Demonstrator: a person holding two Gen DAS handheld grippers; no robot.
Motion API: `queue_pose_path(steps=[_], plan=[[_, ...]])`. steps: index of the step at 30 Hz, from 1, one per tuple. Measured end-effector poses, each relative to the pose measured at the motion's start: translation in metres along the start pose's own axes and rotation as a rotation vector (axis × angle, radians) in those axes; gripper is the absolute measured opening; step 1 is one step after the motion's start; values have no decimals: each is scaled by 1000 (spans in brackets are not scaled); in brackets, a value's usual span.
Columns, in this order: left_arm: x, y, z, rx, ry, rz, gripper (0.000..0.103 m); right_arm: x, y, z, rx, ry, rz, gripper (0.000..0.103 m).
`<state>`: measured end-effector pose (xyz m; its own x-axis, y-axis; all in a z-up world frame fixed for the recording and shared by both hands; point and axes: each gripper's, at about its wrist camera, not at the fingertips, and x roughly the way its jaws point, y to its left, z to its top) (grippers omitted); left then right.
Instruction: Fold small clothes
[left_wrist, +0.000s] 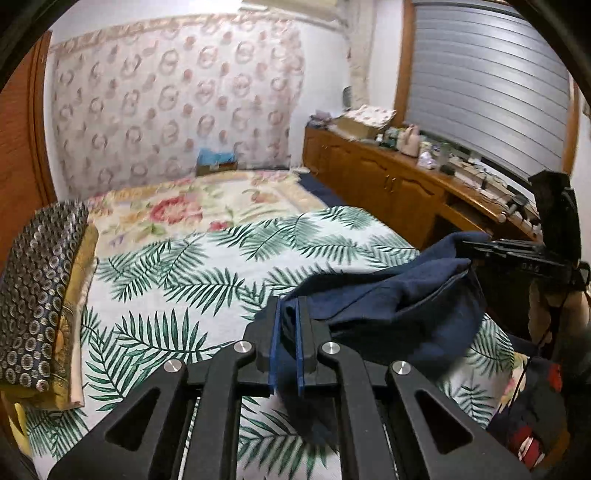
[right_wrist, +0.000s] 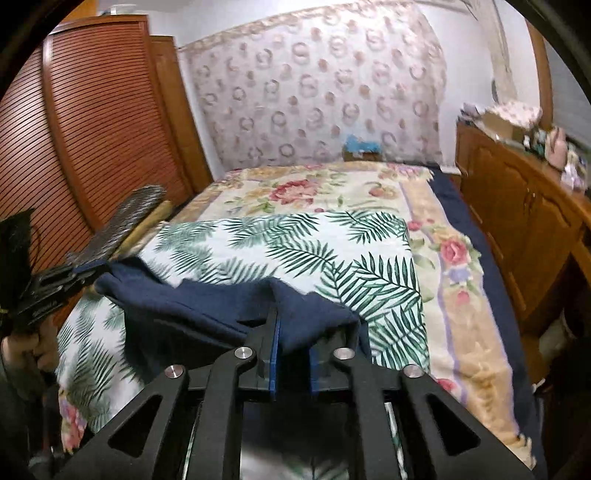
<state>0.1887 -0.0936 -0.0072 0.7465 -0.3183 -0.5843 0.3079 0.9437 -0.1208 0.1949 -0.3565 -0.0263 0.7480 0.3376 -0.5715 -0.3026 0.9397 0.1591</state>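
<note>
A dark navy garment (left_wrist: 391, 306) hangs stretched between my two grippers above the palm-leaf sheet (left_wrist: 192, 266) on the bed. My left gripper (left_wrist: 290, 306) is shut on one corner of it. In the left wrist view the right gripper (left_wrist: 476, 245) shows at the far right, holding the other corner. In the right wrist view my right gripper (right_wrist: 291, 325) is shut on the navy garment (right_wrist: 207, 306), and the left gripper (right_wrist: 88, 267) shows at the far left, pinching the far corner. The cloth sags between them over the palm-leaf sheet (right_wrist: 295, 243).
A stack of folded patterned cloth (left_wrist: 40, 299) lies at the bed's left edge. A flowered blanket (right_wrist: 332, 188) covers the far bed. A wooden cabinet (left_wrist: 388, 177) with clutter runs along the right. A louvred wardrobe (right_wrist: 92, 122) stands left. A small box (left_wrist: 216, 162) sits at the headboard.
</note>
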Motion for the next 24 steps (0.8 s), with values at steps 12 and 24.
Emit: queue_pose_path(steps=[12,24], plan=[[16,-5,-27,1,63,-61,68,13,0,-11,-19,47,-51,44],[63,-1,-37,-32,200,-44,68,75,-18,-3,51,168,-68,65]])
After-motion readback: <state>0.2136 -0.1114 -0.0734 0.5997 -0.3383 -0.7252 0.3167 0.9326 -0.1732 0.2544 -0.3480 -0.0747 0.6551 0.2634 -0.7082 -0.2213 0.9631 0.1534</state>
